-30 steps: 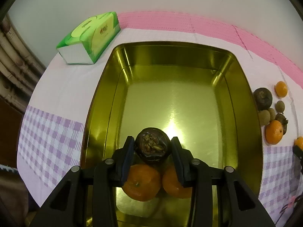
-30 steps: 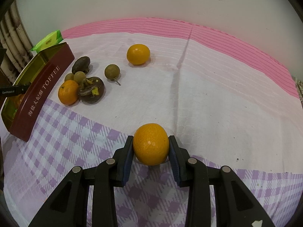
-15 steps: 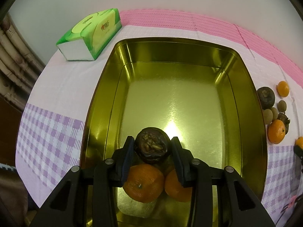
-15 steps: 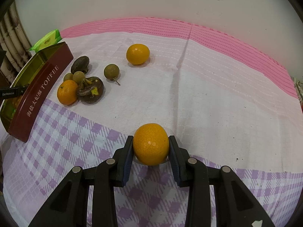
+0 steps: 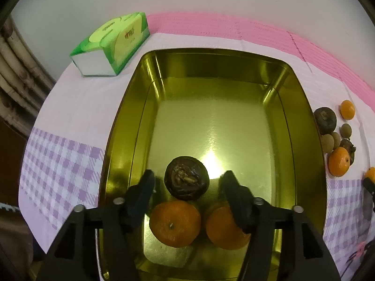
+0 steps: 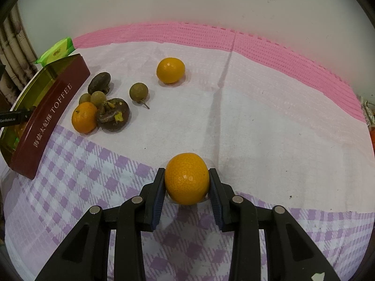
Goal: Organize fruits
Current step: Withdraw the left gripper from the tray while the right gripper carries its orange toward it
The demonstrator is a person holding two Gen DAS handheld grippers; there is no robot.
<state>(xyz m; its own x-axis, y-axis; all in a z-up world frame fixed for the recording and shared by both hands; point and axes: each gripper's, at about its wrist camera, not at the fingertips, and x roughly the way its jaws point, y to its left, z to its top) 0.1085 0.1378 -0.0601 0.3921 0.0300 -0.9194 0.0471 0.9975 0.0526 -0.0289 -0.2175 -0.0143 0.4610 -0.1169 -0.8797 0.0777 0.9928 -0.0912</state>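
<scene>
Checked purple-pink cloth (image 6: pixel 257 117), white wall (image 6: pixel 187 0). Left tongs (image 5: pixel 187 182) opening around mangosteen (image 5: pixel 186 178); right tongs (image 6: pixel 186 185) clamp orange (image 6: pixel 186 178).

The tin's (image 5: pixel 302 107) far half lies bare; three fruits crowd its near end. A fruit cluster (image 6: pixel 103 107) flanks its wall.

Tbl cloth (image 6: pixel 269 121); tin (image 6: pixel 46 117), fruit (image 6: pixel 170 70)
</scene>
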